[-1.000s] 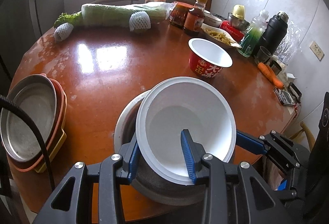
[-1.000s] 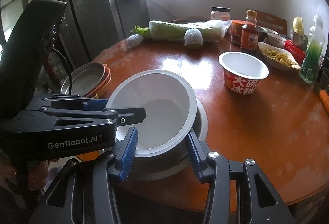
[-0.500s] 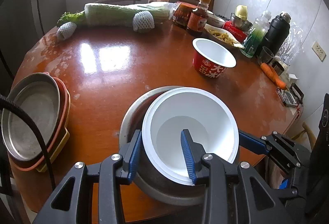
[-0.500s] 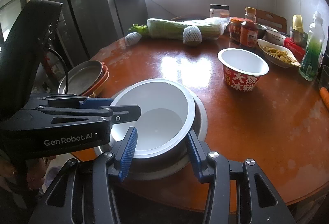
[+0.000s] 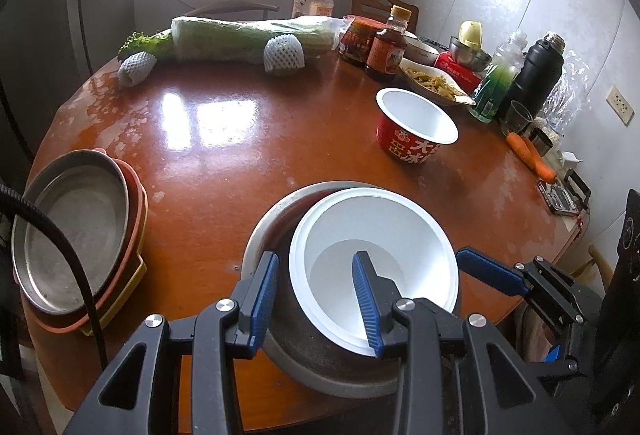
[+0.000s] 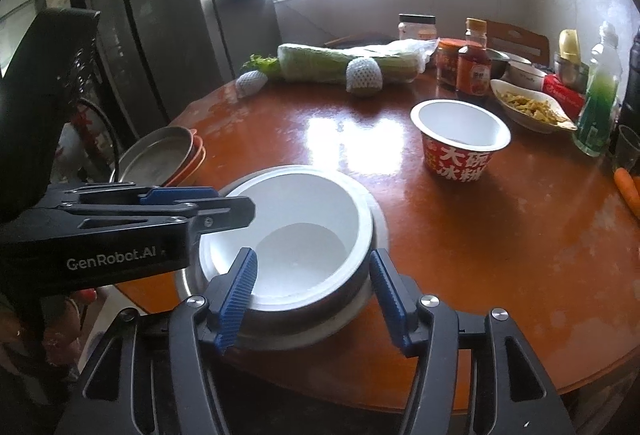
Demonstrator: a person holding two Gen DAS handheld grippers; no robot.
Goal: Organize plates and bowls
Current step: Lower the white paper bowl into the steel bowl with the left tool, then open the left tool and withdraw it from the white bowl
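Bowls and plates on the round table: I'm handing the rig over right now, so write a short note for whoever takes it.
Left hand-held gripper: shut on the white bowl, one finger inside its rim, one outside.
Right hand-held gripper: jaws opening, straddling the bowl's near rim, pads not pressing.
Things: white bowl nested in the metal bowl at the near table edge. Plate stack, metal plate on top, at the left edge. Red instant-noodle bowl stands alone, mid-table.
Done: white bowl nested, plates stacked.
Left: release the left grip; probably nest the red bowl next.
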